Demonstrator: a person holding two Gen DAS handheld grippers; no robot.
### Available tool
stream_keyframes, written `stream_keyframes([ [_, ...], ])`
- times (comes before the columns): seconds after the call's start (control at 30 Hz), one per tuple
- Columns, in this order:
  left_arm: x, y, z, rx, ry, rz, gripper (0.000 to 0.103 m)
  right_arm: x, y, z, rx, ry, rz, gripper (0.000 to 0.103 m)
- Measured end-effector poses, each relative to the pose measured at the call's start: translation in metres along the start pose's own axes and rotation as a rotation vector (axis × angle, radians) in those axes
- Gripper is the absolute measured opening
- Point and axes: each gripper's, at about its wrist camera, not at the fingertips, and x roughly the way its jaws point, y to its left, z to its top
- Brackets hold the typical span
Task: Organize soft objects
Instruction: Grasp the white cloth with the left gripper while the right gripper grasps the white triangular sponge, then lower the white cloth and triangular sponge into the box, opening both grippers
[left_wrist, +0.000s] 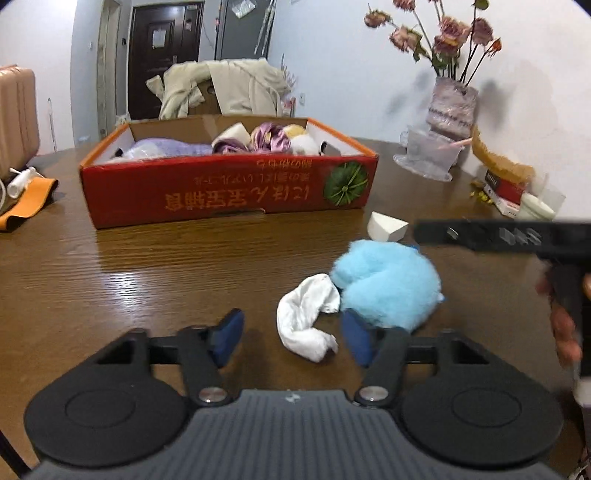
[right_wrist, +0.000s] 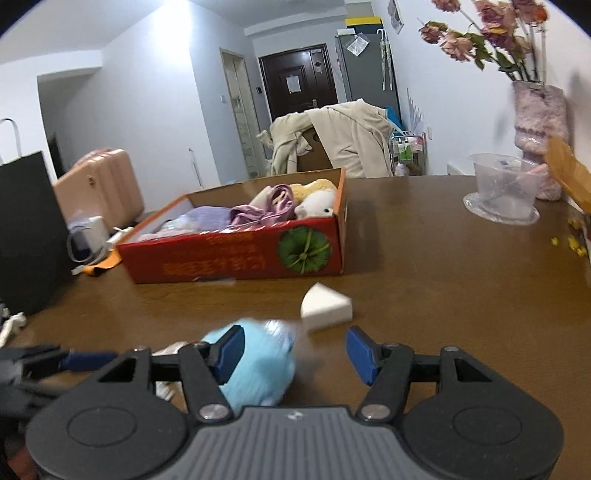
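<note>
I've got both grippers low over the wooden table (left_wrist: 147, 266). The left gripper (left_wrist: 291, 338) has its blue pads apart, and the white sock (left_wrist: 304, 319) lies curled on the table between them; neither pad looks to be pressing on it, though the right-hand pad is blurred, so I can't swear to that. Just beside the sock, touching it, sits the fluffy blue plush (left_wrist: 386, 286). Beyond the plush lies the white foam wedge (left_wrist: 386, 227), loose on the table.

From my right wrist camera, the right gripper (right_wrist: 295, 352) has its fingers spread. The blue plush sits at its left pad, partly behind that pad, and the gap's right side shows bare table. The foam wedge lies just ahead, nearer the right pad.

The red cardboard box (left_wrist: 229, 184) stands further back, already holding purple cloth (left_wrist: 184, 147), a satin scrunchie (left_wrist: 269, 136) and a white plush (right_wrist: 317, 205).
</note>
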Motion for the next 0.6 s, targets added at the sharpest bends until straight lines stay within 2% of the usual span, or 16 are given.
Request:
stream_keyframes([
  [0.03, 0.005, 0.002, 0.001, 0.004, 0.007, -0.012, 0.040, 0.012, 0.000, 0.006, -0.011, 0.009, -0.018, 0.060],
  [0.07, 0.009, 0.003, 0.002, 0.008, 0.015, -0.025, 0.026, 0.021, 0.000, 0.011, -0.023, 0.016, -0.036, 0.060],
  [0.1, 0.013, 0.004, 0.003, 0.014, 0.022, -0.034, 0.022, 0.033, -0.001, 0.014, -0.034, 0.031, -0.060, 0.060],
  [0.13, 0.014, 0.005, 0.003, 0.014, 0.018, -0.030, 0.021, 0.043, -0.002, 0.016, -0.038, 0.052, -0.079, 0.059],
  [0.23, 0.013, 0.012, 0.007, -0.007, 0.000, -0.025, 0.019, 0.061, -0.001, 0.015, -0.067, 0.079, -0.091, 0.042],
  [0.3, 0.011, 0.017, 0.011, -0.020, -0.020, -0.030, 0.018, 0.063, 0.003, 0.011, -0.092, 0.080, -0.091, 0.036],
  [0.5, 0.004, 0.024, 0.018, -0.023, -0.051, -0.038, 0.018, 0.055, 0.006, 0.012, -0.095, 0.058, -0.088, 0.029],
  [0.6, -0.015, 0.036, 0.031, -0.024, -0.113, -0.064, 0.018, 0.029, 0.013, 0.021, -0.082, -0.003, -0.018, 0.029],
])
